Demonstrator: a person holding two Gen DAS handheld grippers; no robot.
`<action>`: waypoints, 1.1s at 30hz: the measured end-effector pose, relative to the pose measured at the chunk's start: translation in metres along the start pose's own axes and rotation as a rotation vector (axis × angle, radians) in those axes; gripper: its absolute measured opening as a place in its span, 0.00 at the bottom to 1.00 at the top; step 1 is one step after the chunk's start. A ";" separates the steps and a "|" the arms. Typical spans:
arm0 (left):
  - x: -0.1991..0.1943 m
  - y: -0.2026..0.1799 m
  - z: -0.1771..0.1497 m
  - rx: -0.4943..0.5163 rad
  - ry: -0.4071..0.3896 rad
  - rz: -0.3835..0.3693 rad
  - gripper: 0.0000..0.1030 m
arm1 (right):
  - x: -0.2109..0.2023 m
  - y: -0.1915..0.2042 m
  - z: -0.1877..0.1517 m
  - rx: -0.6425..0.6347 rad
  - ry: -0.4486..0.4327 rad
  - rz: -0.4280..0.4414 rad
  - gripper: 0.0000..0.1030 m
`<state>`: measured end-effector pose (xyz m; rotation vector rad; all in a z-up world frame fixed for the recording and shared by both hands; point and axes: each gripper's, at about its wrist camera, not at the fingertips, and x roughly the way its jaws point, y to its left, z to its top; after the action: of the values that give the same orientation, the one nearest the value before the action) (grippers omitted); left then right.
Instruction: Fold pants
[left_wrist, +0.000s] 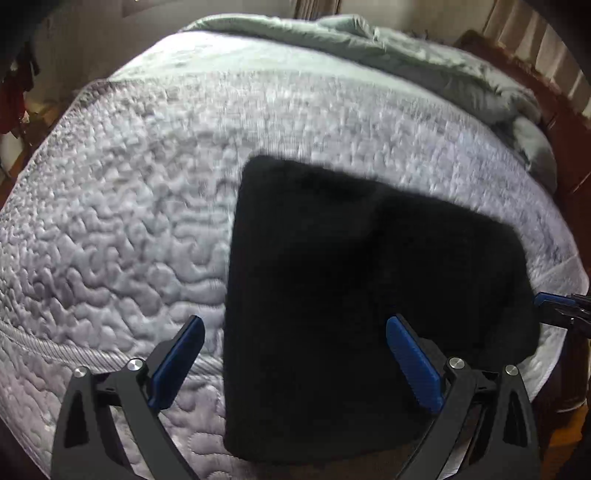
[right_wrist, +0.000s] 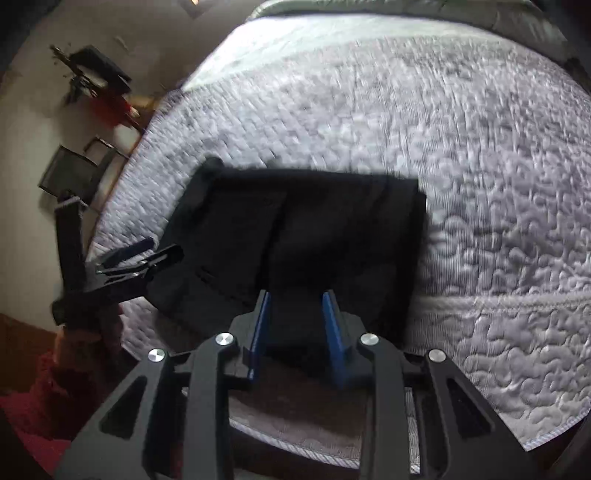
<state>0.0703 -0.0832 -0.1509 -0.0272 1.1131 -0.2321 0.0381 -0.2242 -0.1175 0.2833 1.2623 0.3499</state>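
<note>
Pants (left_wrist: 351, 295): black, folded into a squarish block, lying flat on the bed near its front edge; a vertical crease down the middle shows in both views (right_wrist: 295, 240).
Bed (left_wrist: 110, 221): covered by a pale grey quilted spread with a wavy stitch pattern; the pants sit toward the right half in the left view.
Left tool (left_wrist: 295, 358): spread wide, blue pads far apart; the left pad (left_wrist: 177, 362) is over bare quilt, the right pad (left_wrist: 413, 362) over the pants. Nothing is held between them. In the right view it shows from the side (right_wrist: 147, 254) at the pants' left edge, again parted.
Right tool (right_wrist: 297, 332): blue pads (right_wrist: 260, 332) part-way apart, with the near edge of the pants between them; whether they pinch the cloth cannot be told. Only its tip shows in the left view (left_wrist: 561, 302), at the pants' right edge.
Duvet (left_wrist: 369, 48): grey-green, rumpled, at the far end of the bed.
Sleeve (right_wrist: 48, 380): red, on the arm behind the left tool.
Sharpness: both views are blurred.
</note>
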 end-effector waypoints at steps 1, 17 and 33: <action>0.009 0.001 -0.005 -0.012 0.024 -0.013 0.97 | 0.010 -0.005 -0.002 0.013 0.024 -0.030 0.28; -0.025 -0.012 -0.024 0.023 0.023 -0.029 0.96 | -0.007 0.013 -0.017 -0.025 -0.037 -0.124 0.46; -0.022 -0.015 -0.016 0.102 0.045 0.006 0.96 | 0.003 -0.015 -0.013 0.095 -0.039 -0.136 0.66</action>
<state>0.0446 -0.0923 -0.1363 0.0718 1.1445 -0.2852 0.0280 -0.2362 -0.1299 0.2817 1.2544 0.1672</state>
